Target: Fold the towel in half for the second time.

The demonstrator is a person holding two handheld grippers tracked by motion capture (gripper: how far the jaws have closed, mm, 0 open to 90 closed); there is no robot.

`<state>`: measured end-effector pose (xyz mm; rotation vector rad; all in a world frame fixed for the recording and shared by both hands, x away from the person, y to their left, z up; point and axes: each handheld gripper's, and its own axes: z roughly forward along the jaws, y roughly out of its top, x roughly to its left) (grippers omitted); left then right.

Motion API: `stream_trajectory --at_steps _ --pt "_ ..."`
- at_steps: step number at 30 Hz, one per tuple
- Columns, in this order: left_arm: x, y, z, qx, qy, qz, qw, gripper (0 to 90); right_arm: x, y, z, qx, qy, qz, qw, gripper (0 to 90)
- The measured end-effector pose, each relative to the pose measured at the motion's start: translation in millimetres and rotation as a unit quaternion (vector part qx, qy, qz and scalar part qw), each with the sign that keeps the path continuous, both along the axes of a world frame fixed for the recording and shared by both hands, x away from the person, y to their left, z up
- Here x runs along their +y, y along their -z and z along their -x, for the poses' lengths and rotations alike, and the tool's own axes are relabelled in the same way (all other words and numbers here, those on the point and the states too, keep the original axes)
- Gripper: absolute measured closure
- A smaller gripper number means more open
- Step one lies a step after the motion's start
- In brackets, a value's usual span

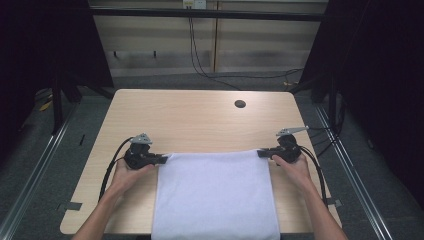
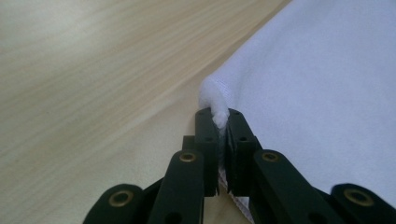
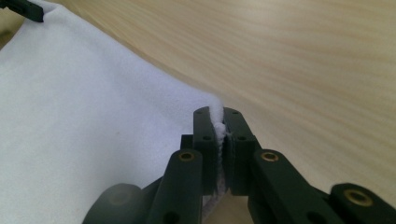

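Note:
A white cloth (image 1: pixel 215 195) lies flat on the wooden table (image 1: pixel 190 115), reaching from mid-table to past the near edge. My left gripper (image 1: pixel 163 159) is shut on the cloth's far left corner; in the left gripper view the corner (image 2: pixel 215 100) bulges up between the closed jaws of the gripper (image 2: pixel 220 113). My right gripper (image 1: pixel 261 153) is shut on the far right corner, and the right gripper view has the cloth edge (image 3: pixel 217 114) pinched between its jaws, the gripper (image 3: pixel 219 111) resting low over the table. Both hands hold the far edge stretched straight.
A round cable hole (image 1: pixel 240 104) sits in the table's far right part. Bare wood (image 1: pixel 190 115) lies beyond the cloth. Dark frames and floor rails flank the table, and cables hang on the wall behind. The left gripper's tip (image 3: pixel 21 10) peeks into the right gripper view.

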<state>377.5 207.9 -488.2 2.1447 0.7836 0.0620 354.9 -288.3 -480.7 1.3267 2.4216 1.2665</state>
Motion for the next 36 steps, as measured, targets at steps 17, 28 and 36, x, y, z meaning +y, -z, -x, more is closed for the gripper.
stream_trajectory --at_steps 17,28,36 --pt "17.7 -59.9 -21.1 -0.029 -0.016 0.071 0.9969 86.0 -1.8 -52.9 -22.1 -0.052 0.015 -0.037 0.9978 85.9" --pt "12.1 -110.0 -51.1 -0.077 -0.055 0.067 0.9933 86.6 -2.9 -102.2 -50.4 -0.095 0.042 -0.036 0.9939 86.2" --pt "11.6 -120.4 -37.6 -0.092 -0.051 0.088 0.9905 86.8 -6.3 -114.3 -47.0 -0.118 0.045 -0.055 0.9904 86.3"
